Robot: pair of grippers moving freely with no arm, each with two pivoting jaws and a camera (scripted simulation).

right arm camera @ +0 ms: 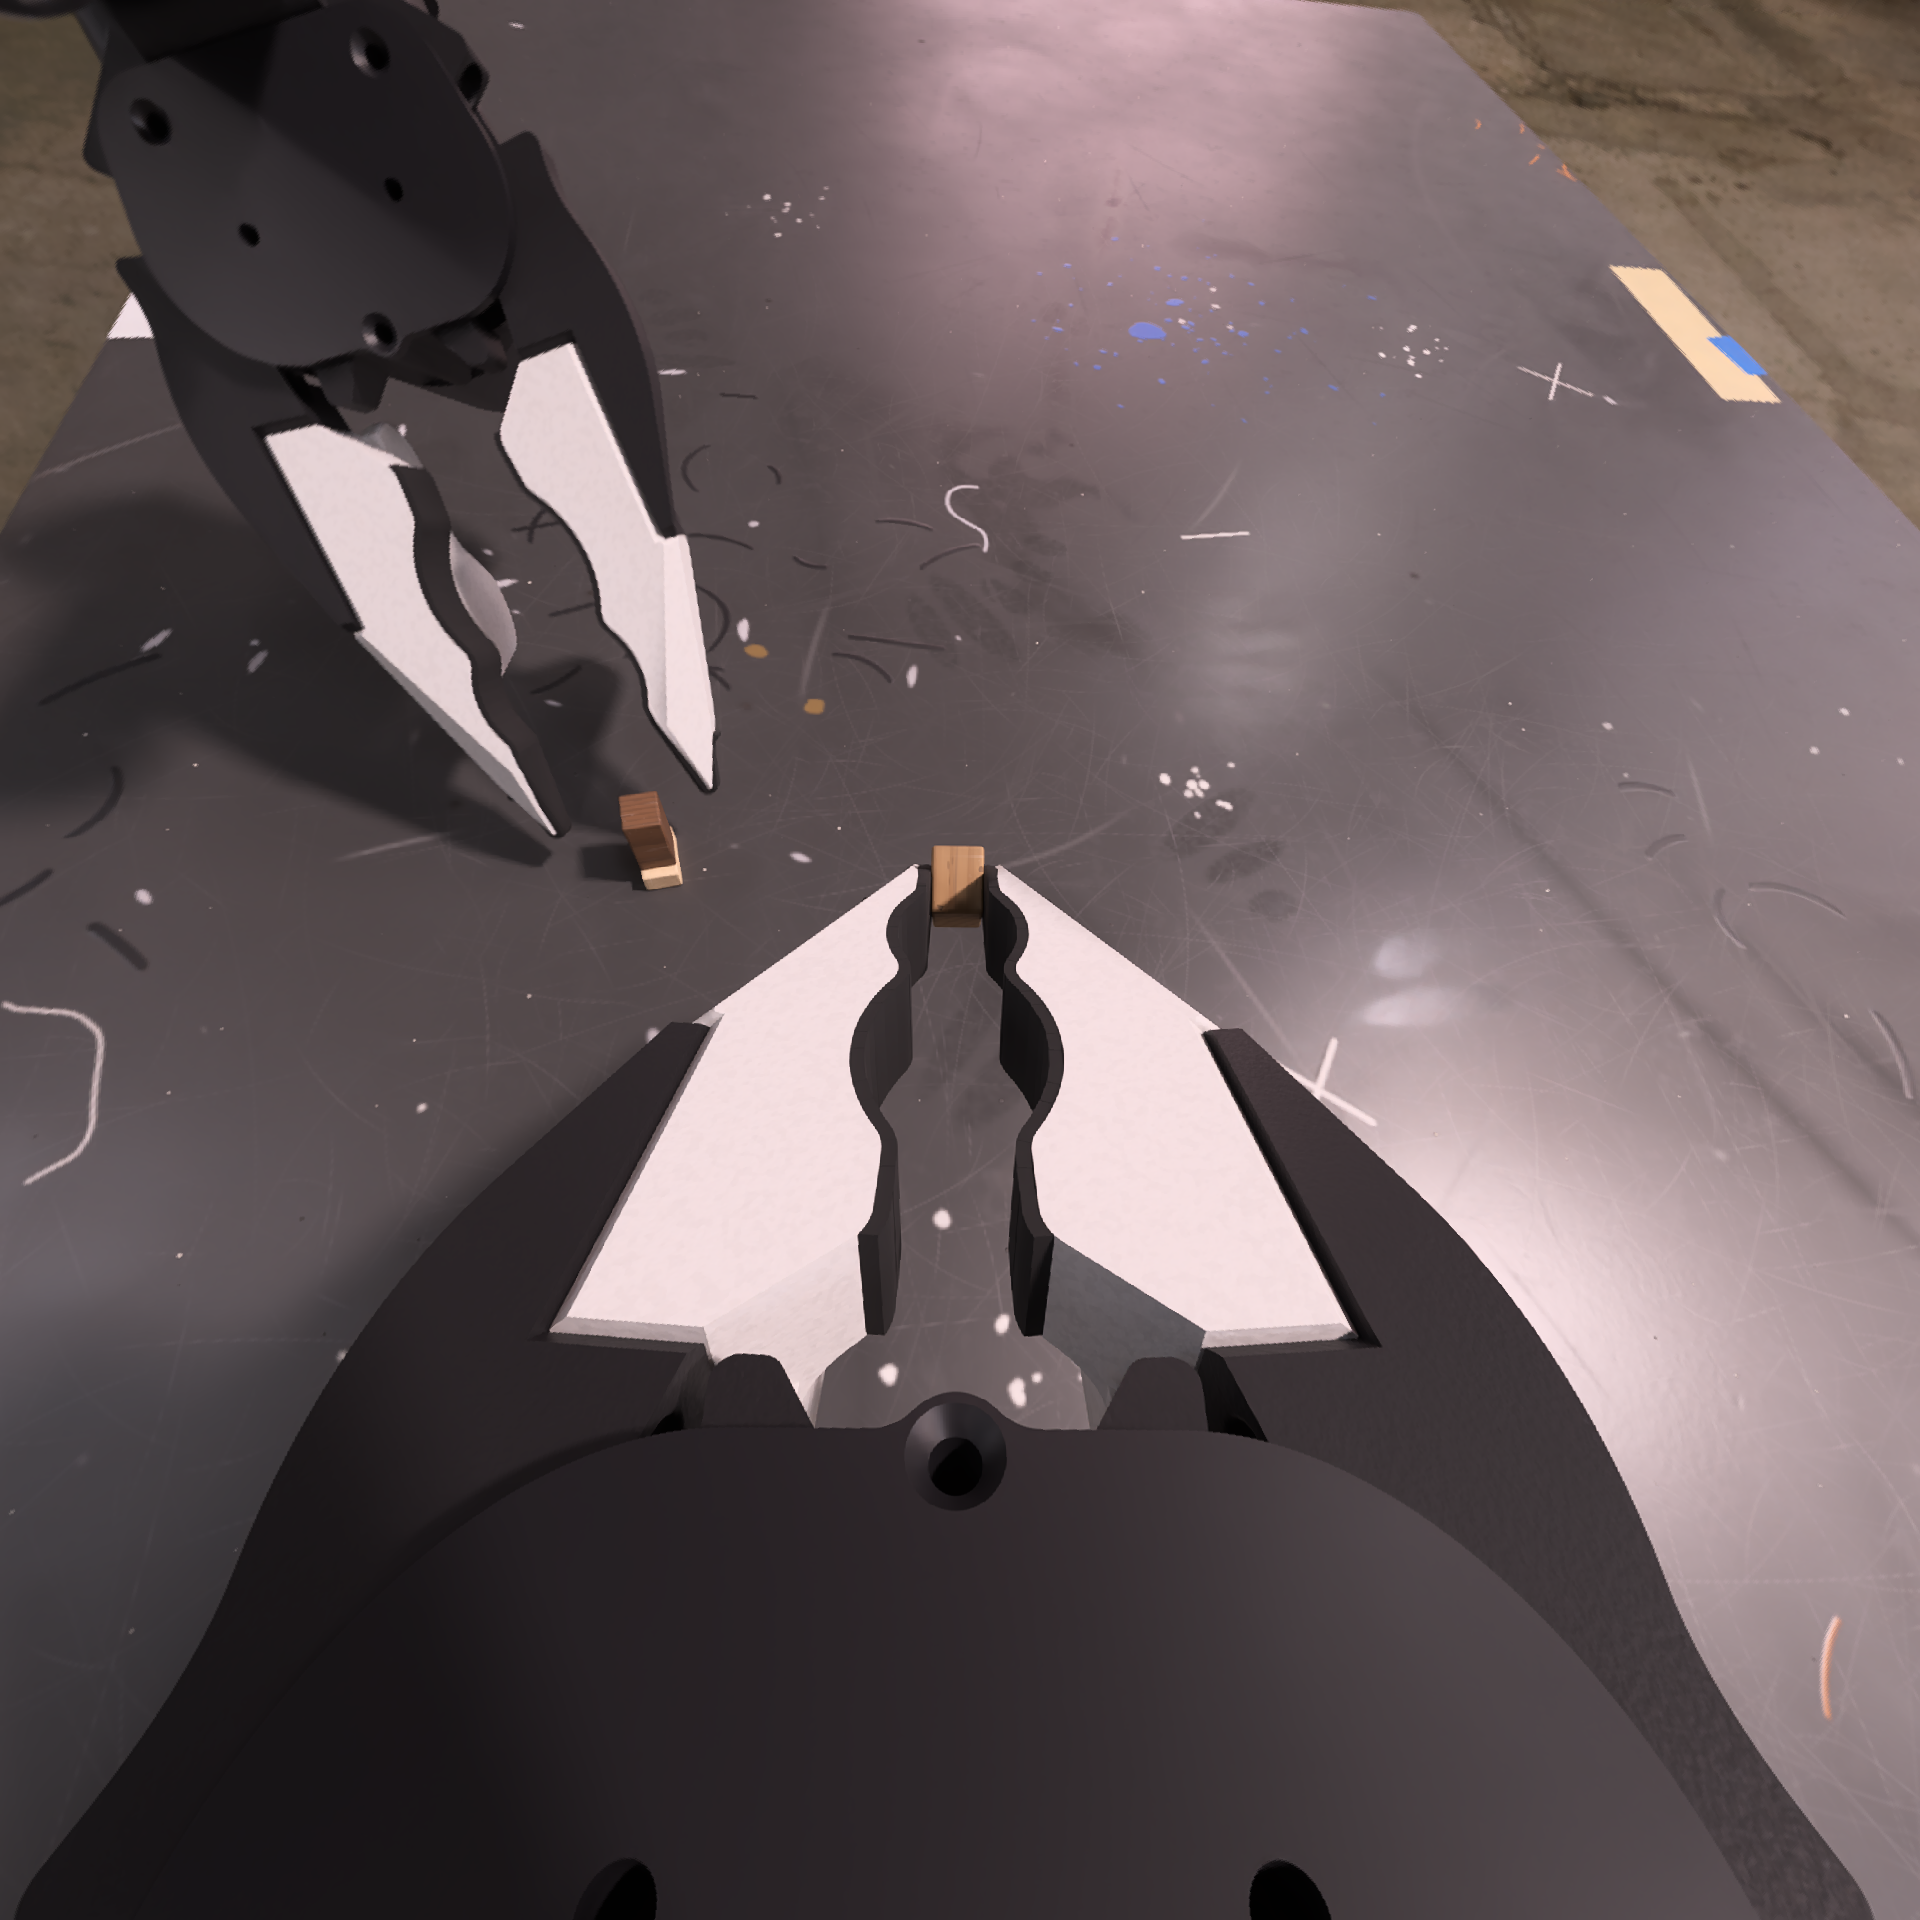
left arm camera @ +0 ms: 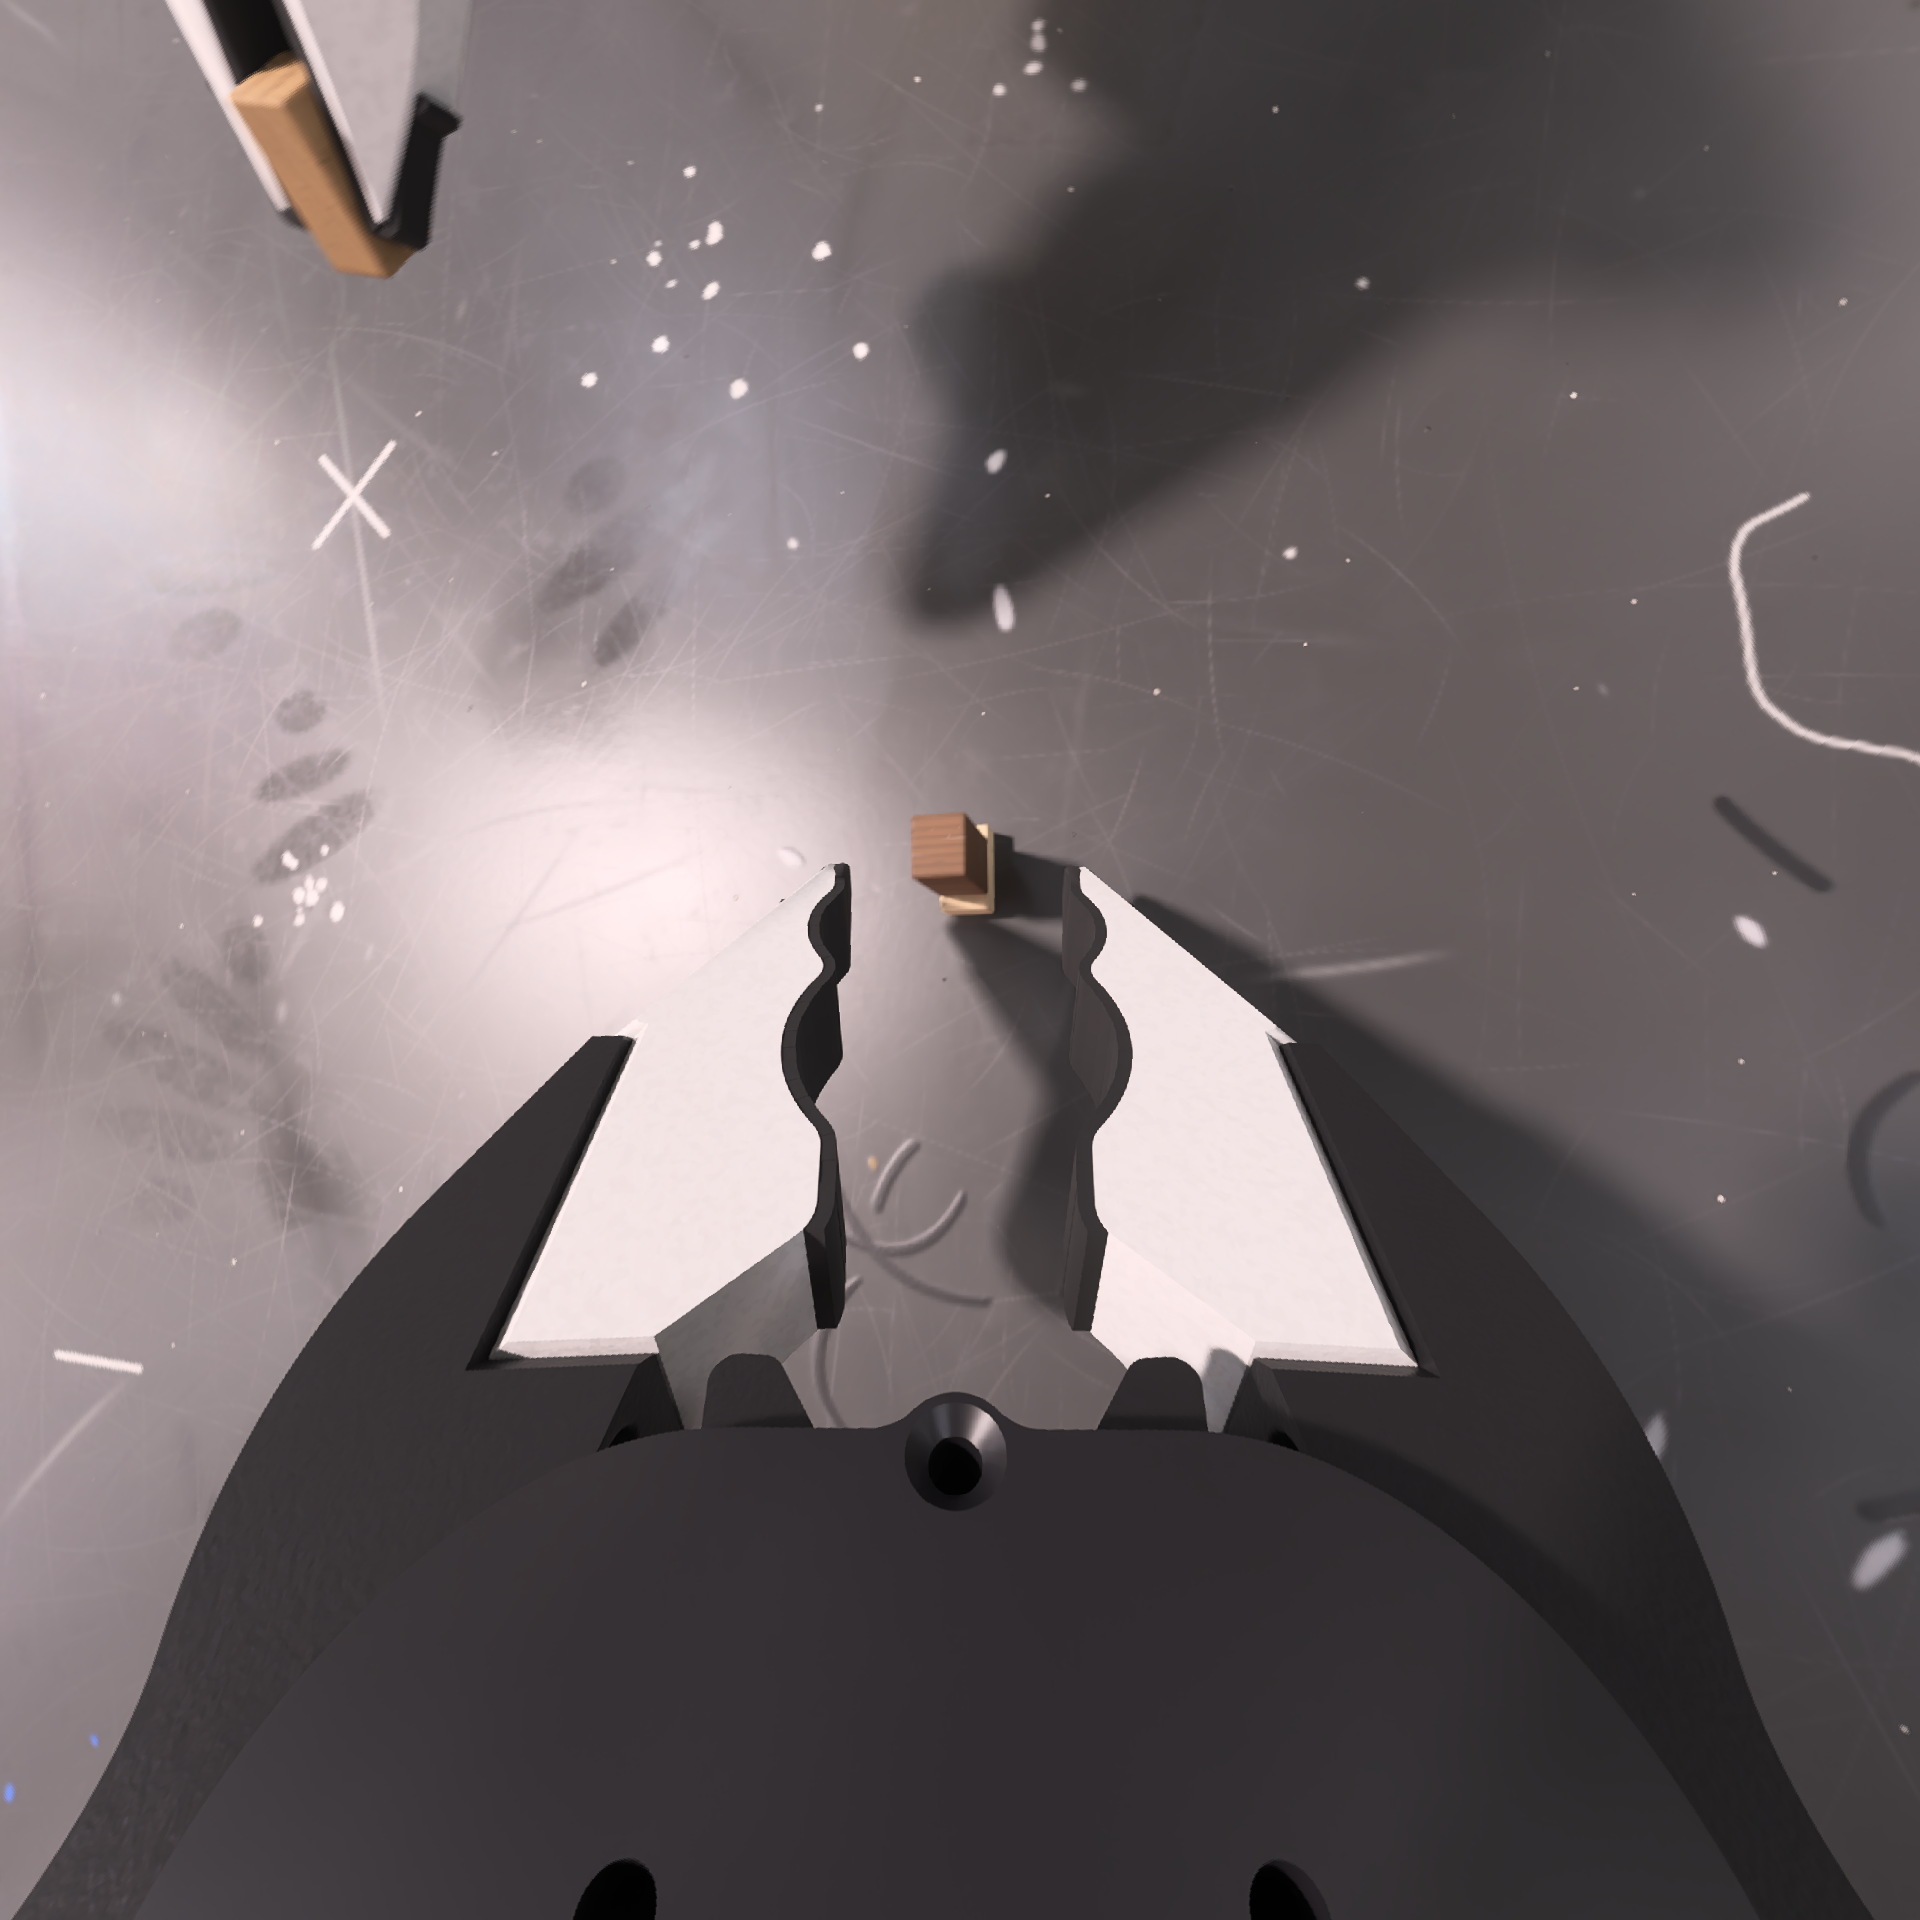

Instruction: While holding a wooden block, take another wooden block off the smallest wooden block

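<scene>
A reddish-brown wooden block point(left arm camera: 948, 854) rests on a small pale wooden block point(left arm camera: 975, 902) on the dark table. My left gripper point(left arm camera: 956, 883) is open and empty, its tips on either side of this stack and above it. In the right wrist view the same stack shows as brown block point(right arm camera: 641, 819) on pale block point(right arm camera: 661, 871), with the left gripper point(right arm camera: 634, 805) over it. My right gripper point(right arm camera: 957, 883) is shut on a light tan wooden block point(right arm camera: 957, 879), held above the table. That block also shows in the left wrist view point(left arm camera: 317, 177), clamped in the right gripper point(left arm camera: 343, 223).
The scratched dark table point(right arm camera: 1351, 727) has chalk marks and paint specks. A strip of tan tape with a blue patch point(right arm camera: 1694, 332) lies near the far right edge. Brown floor point(right arm camera: 1714, 94) lies beyond the table edges.
</scene>
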